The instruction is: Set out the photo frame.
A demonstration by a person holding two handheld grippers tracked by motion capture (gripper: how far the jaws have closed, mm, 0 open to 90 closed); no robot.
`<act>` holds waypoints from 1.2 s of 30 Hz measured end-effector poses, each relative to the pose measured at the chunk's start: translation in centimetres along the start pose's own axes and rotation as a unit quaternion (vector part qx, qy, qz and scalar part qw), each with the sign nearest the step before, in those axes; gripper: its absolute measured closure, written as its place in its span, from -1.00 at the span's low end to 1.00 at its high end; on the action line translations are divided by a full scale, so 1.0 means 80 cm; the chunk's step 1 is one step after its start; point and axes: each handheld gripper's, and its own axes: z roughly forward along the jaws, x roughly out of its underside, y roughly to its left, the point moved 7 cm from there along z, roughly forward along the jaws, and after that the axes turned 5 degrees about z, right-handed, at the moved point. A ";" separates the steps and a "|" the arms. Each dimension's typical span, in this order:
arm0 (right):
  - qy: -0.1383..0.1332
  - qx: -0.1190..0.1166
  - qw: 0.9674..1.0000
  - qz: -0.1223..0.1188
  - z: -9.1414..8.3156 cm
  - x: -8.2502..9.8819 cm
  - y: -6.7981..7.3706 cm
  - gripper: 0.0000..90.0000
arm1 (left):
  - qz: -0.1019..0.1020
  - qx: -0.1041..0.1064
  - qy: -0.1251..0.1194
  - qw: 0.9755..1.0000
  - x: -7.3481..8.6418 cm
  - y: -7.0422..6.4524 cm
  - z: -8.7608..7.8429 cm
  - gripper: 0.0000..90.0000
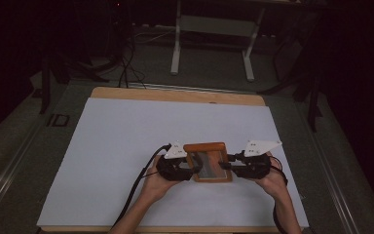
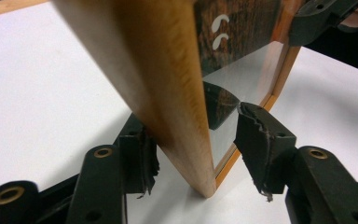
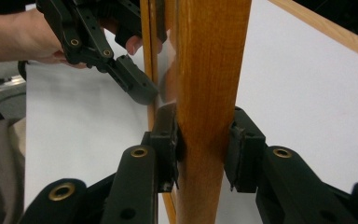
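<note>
high view, left to right: my left gripper (image 1: 193, 170) sits at nine o'clock of the wooden frame (image 1: 207, 161), my right gripper (image 1: 226, 165) at three o'clock, on the near part of the white mat (image 1: 126, 136). left gripper view shows the frame's edge between its jaws, one pad (image 2: 142, 158) touching, the other pad (image 2: 256, 149) just apart, so it stands partly open. right gripper view shows both pads clamping the frame's side rail (image 3: 209, 116). i judge the left must close squarely across that edge.

Right gripper (image 3: 203, 154) clamps a wooden frame (image 3: 209, 93) edge.
Both black pads press the upright rail; the left gripper (image 3: 140, 88) reaches its glass beyond, over the white sheet (image 3: 307, 93).
</note>
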 end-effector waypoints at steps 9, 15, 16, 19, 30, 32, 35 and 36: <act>-0.004 -0.005 1.000 0.005 -0.001 0.002 -0.002 0.47 | -0.002 0.004 0.004 1.000 -0.007 0.001 -0.008 0.23; -0.022 -0.010 1.000 0.012 -0.002 -0.004 0.000 0.47 | -0.014 0.010 -0.013 1.000 -0.014 0.002 -0.018 0.24; -0.024 -0.010 1.000 0.014 -0.002 -0.006 0.000 0.47 | -0.018 0.013 -0.017 1.000 -0.015 0.002 -0.021 0.24; -0.031 -0.007 0.999 0.022 0.000 -0.012 0.003 0.46 | -0.026 0.016 -0.021 0.999 -0.016 0.005 -0.029 0.24; -0.035 -0.002 0.998 0.044 0.026 -0.029 0.016 0.43 | -0.045 0.009 -0.013 0.999 -0.008 0.021 -0.058 0.24; -0.035 -0.002 0.998 0.046 0.031 -0.030 0.018 0.42 | -0.042 0.006 -0.003 0.999 -0.006 0.024 -0.065 0.24; -0.035 -0.003 0.998 0.049 0.039 -0.031 0.021 0.42 | -0.043 0.005 0.002 0.999 -0.003 0.027 -0.068 0.24; -0.035 -0.004 0.998 0.051 0.042 -0.031 0.022 0.42 | -0.045 0.003 0.005 0.999 -0.002 0.028 -0.071 0.24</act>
